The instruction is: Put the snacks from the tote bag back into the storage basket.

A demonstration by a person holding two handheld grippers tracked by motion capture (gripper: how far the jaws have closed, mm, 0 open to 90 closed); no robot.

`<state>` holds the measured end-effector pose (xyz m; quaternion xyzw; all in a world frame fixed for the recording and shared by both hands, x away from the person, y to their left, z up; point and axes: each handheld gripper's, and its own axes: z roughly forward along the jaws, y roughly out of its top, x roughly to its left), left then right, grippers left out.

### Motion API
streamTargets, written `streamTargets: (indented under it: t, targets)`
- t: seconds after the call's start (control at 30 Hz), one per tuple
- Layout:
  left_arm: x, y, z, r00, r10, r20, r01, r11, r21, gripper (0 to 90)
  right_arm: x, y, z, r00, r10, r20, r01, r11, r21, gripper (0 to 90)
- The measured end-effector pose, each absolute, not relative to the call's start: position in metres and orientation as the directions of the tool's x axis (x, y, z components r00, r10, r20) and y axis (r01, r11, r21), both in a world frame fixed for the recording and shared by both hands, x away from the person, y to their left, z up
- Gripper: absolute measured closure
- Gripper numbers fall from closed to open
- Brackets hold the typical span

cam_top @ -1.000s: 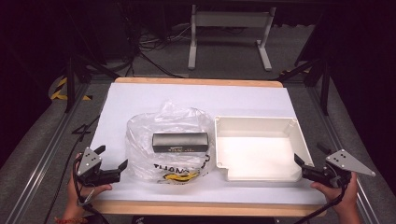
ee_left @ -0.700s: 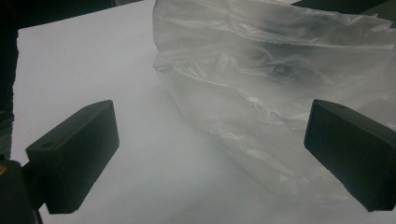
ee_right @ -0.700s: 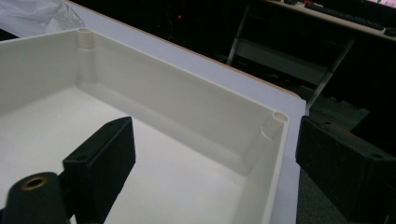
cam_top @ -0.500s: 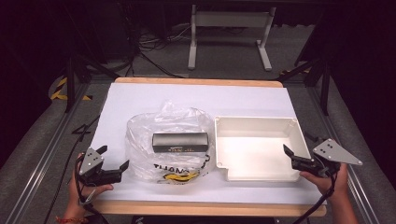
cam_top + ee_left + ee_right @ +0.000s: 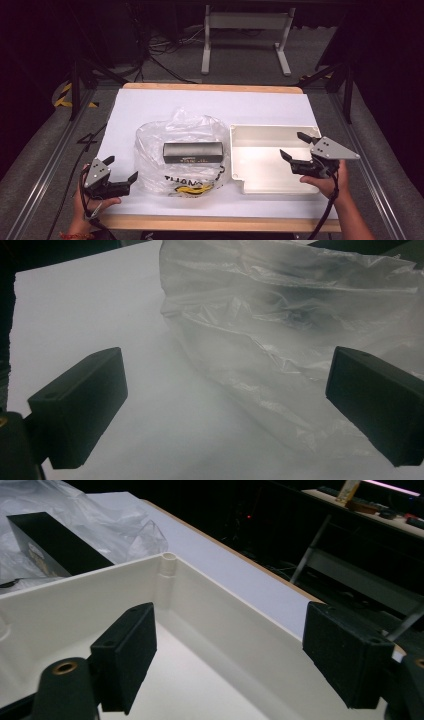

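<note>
A clear plastic bag (image 5: pixel 182 150) lies crumpled in the middle of the white table, with a long black box (image 5: pixel 193 152) at its centre. To its right sits a white tray (image 5: pixel 265 134), and nothing lies inside it. My left gripper (image 5: pixel 121 168) rests near the front left, open, its jaws pointing at the bag (image 5: pixel 300 340) without touching it. My right gripper (image 5: pixel 293 145) hovers over the tray's right side. Its jaws have just been closing but remain open, and in the right gripper view (image 5: pixel 230 660) they straddle the tray's wall (image 5: pixel 225 610) with no contact. Beyond the tray the black box (image 5: pixel 55 545) shows.
The white sheet (image 5: pixel 210 105) covers the table, with a wooden edge (image 5: pixel 215 222) at the front. A metal stand (image 5: pixel 245 30) and cables lie on the dark floor behind the table. Rails run along both sides.
My right gripper has moved left and slightly up, from beside the tray to over its right wall, and its jaws have narrowed. The left gripper, bag, box and tray are unchanged.
</note>
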<state>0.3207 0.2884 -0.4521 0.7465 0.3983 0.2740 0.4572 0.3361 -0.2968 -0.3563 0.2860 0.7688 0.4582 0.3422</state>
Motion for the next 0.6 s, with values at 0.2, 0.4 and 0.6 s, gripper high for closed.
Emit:
streamTargets:
  t: [0.2, 0.4, 0.6]
  targets:
    - [0.32, 0.289, -0.452, 0.528, 0.848, 0.045, 0.344, -0.262, 0.902, 4.3, 0.348, -0.276, -0.358, -0.663, 0.701, -0.264, 0.113, 0.442, 0.89, 26.3]
    - [0.32, 0.288, -0.452, 0.533, 0.845, 0.044, 0.342, -0.263, 0.902, 4.4, 0.36, -0.257, -0.362, -0.711, 0.653, -0.262, 0.109, 0.47, 0.876, 26.3]
    - [0.321, 0.288, -0.453, 0.536, 0.843, 0.044, 0.344, -0.266, 0.901, 4.4, 0.371, -0.248, -0.365, -0.736, 0.635, -0.234, 0.134, 0.475, 0.869, 25.4]
